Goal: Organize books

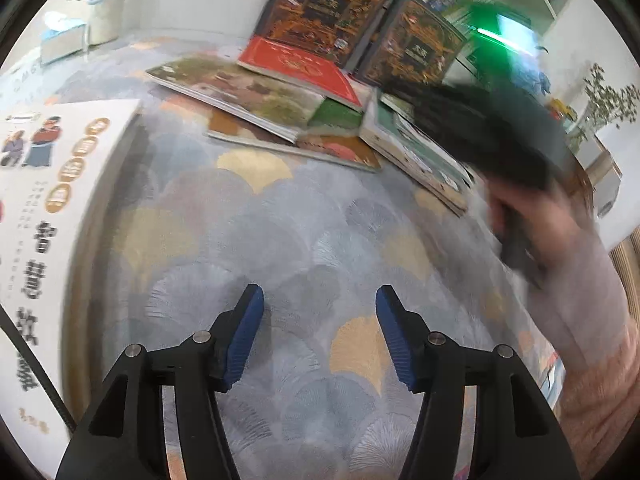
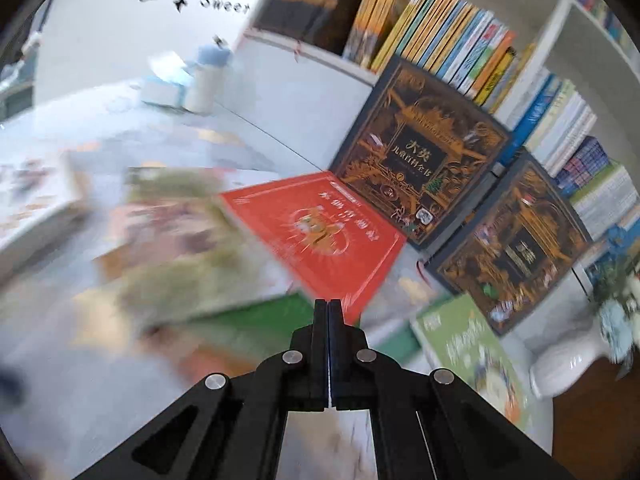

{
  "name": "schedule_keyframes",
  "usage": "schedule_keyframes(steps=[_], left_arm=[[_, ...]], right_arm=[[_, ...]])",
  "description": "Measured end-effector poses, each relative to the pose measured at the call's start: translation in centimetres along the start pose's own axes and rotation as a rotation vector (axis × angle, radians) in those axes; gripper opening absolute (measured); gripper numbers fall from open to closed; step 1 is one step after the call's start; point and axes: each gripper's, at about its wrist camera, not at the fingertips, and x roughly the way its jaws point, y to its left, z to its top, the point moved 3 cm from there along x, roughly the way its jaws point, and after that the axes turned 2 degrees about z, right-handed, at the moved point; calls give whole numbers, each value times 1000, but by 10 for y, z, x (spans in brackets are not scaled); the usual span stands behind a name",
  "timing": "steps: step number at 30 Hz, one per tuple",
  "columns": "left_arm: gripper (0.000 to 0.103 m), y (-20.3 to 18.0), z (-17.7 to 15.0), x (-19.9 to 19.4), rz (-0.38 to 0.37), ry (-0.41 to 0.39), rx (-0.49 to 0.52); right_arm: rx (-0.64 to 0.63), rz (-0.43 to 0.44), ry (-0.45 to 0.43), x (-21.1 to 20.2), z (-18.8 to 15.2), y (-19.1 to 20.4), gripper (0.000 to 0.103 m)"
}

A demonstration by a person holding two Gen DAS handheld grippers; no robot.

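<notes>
Step in hand, as judged: between picks, no book carried. Left gripper [image 1: 320, 334]: jaws released, nothing between them, poised over bare carpet [image 1: 280, 216]. Right gripper [image 2: 328, 312]: jaws clenched together on nothing, aimed at the near corner of the red book [image 2: 316, 228]. Books: a loose overlapping heap on the floor, far centre — red book on top, a landscape book [image 1: 244, 92] to its left, green books [image 2: 472, 356] to the right; two dark ornate volumes [image 2: 420, 160] lean against the bookcase [image 2: 312, 92] behind; a white book [image 1: 52, 200] lies apart at near left. Next move, likely: unclench the right jaws and close on a book's edge. Room: fan-patterned blue-grey carpet, white shelves packed with upright spines, white vase [image 2: 568, 364] at right.
</notes>
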Motion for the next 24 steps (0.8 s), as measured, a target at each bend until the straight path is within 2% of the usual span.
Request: schedule_keyframes(steps=[3, 6, 7, 8, 9, 10, 12, 13, 14, 15, 16, 17, 18, 19, 20, 21, 22, 23, 24], left_arm=[[56, 2, 2, -11, -6, -43, -8], [56, 0, 1, -9, 10, -36, -7], [56, -1, 1, -9, 5, -29, -8], [56, -2, 2, -13, -3, -31, -14], [56, -3, 6, -18, -9, -38, -24], [56, -4, 11, -24, -13, -43, -35], [56, -4, 41, -37, -7, -62, -77], [62, -2, 54, -40, -9, -71, -90], [67, -1, 87, -39, -28, -81, -112], [75, 1, 113, -32, -44, -89, -132], [76, 4, 132, -23, -50, -93, -146], [76, 9, 159, -6, -26, -84, -161], [75, 19, 190, 19, 59, -82, -177], [75, 23, 205, 32, 105, -93, -174], [75, 30, 227, 63, 171, -79, -140], [74, 33, 234, 82, 203, -55, -110], [74, 37, 241, 114, 261, -4, -60], [73, 42, 242, 137, 301, 45, -41], [81, 42, 242, 150, 365, 4, 19]], right_arm=[[56, 93, 8, -60, -28, 6, 0], [204, 217, 1, -74, -38, -6, 4], [241, 247, 21, -64, -37, -10, 16], [265, 252, 47, -53, -38, -10, 42], [297, 253, 68, -41, -38, -14, 57], [384, 287, 76, -29, -40, -21, 67], [575, 415, 63, -9, -40, -40, 67], [693, 500, 47, 3, -38, -52, 69], [772, 544, 41, 16, -35, -62, 76], [819, 552, 43, 28, -31, -70, 78], [874, 525, 47, 43, -30, -80, 78], [916, 480, 67, 60, -30, -88, 78], [938, 455, 92, 73, -30, -92, 78], [943, 449, 133, 91, -29, -93, 78], [931, 445, 105, 97, -25, -95, 78], [918, 435, 94, 101, -21, -96, 78], [905, 442, 133, 112, -17, -94, 80], [882, 437, 126, 116, -12, -93, 82], [847, 436, 124, 120, -5, -91, 84]])
